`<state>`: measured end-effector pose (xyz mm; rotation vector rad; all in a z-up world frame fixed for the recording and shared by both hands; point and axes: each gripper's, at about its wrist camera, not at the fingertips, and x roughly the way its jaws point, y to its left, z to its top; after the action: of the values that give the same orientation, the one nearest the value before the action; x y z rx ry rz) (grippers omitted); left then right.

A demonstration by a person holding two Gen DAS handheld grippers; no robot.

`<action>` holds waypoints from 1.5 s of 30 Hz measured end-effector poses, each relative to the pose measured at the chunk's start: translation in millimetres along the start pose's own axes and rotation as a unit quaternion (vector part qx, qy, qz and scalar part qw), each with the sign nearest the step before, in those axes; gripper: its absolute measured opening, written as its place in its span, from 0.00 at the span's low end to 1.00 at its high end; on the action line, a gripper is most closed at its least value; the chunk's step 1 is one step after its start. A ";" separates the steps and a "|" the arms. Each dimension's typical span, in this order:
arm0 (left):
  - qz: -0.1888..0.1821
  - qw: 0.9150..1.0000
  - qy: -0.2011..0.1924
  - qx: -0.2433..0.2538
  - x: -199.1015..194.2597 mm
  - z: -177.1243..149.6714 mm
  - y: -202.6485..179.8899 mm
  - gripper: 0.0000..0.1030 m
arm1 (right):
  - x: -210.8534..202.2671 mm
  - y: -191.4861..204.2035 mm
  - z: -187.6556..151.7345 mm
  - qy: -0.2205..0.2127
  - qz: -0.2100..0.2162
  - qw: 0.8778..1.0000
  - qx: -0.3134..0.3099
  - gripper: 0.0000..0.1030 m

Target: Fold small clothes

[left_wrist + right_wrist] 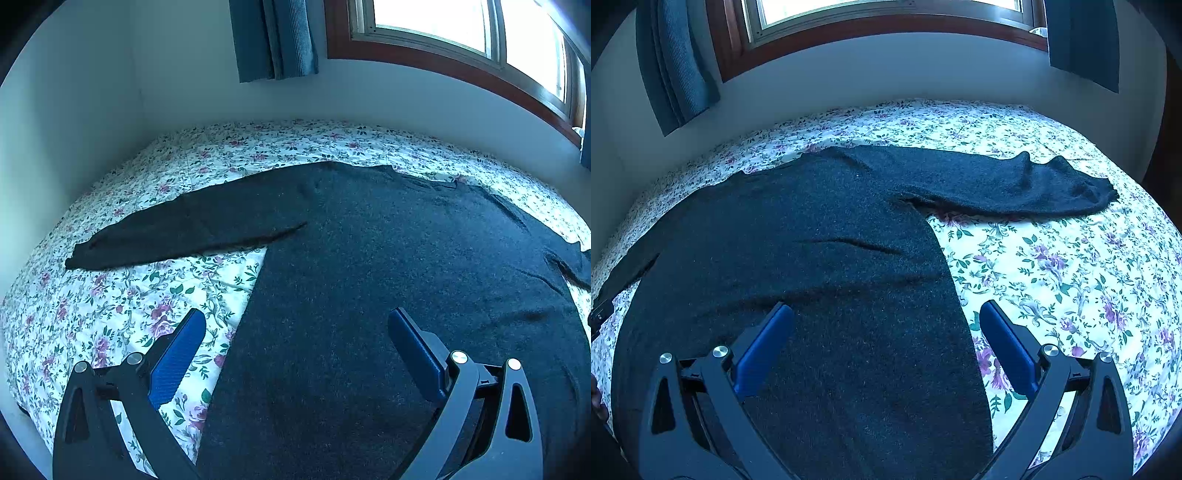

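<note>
A: Dark knit sweater [388, 266], laid flat on floral bedsheet [140, 295], sleeves spread to either side.
B: Grippers?
A: Left gripper [297, 326], fingers wide apart, over sweater's left edge. Right gripper [886, 319], likewise spread, over right edge. Neither holds anything.

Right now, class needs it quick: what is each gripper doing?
Left gripper: open, holding nothing, above the dark sweater.
Right gripper: open, holding nothing.

Bare floral bedspread [1071, 273] is seen right of sweater [820, 258] | far edge is closed by wall [369, 99]
</note>
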<state>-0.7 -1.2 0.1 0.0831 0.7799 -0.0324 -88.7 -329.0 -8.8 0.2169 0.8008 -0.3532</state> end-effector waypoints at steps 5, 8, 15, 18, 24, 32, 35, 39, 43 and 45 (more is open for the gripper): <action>0.001 1.000 -0.001 0.001 -0.4 -0.2 0.8 0.95 | 1.6 -0.1 -0.6 0.002 0.001 1.000 0.000 0.98; 0.002 1.000 -0.002 0.001 -1.2 0.2 1.1 0.95 | 1.8 0.3 -0.7 0.002 0.001 1.000 0.000 0.98; 0.005 1.000 0.000 0.001 -0.6 0.1 -0.3 0.95 | 3.3 2.1 -2.1 0.006 0.003 1.000 -0.002 0.98; 0.005 1.000 -0.001 0.001 -0.5 -0.3 -0.5 0.95 | 3.6 2.0 -1.8 0.006 0.004 1.000 -0.002 0.98; 0.010 1.000 0.000 0.002 1.2 -1.7 -0.8 0.95 | 3.4 1.1 -1.6 0.006 0.007 1.000 0.001 0.98; -0.007 1.000 0.016 -0.005 13.7 2.4 -3.4 0.95 | 0.1 -56.6 21.6 -0.010 0.036 0.996 0.079 0.98; -0.003 1.000 0.008 0.000 18.3 6.5 -5.9 0.95 | 1.8 -108.7 40.3 -0.033 0.040 0.989 0.135 0.98; 0.003 1.000 0.008 -0.004 28.8 12.5 -5.0 0.95 | 22.1 -220.7 70.8 -0.053 0.007 0.966 0.253 0.93; 0.011 1.000 0.015 -0.014 43.4 17.0 -3.0 0.95 | 60.5 -318.3 78.4 -0.040 -0.007 0.925 0.377 0.60; 0.012 1.000 0.020 -0.017 49.4 18.7 -3.4 0.95 | 83.4 -357.5 74.6 -0.036 0.000 0.899 0.437 0.58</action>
<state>47.4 -6.2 -21.6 0.0616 0.8195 0.0049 -124.6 -700.6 -39.4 1.0417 0.5212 -0.7067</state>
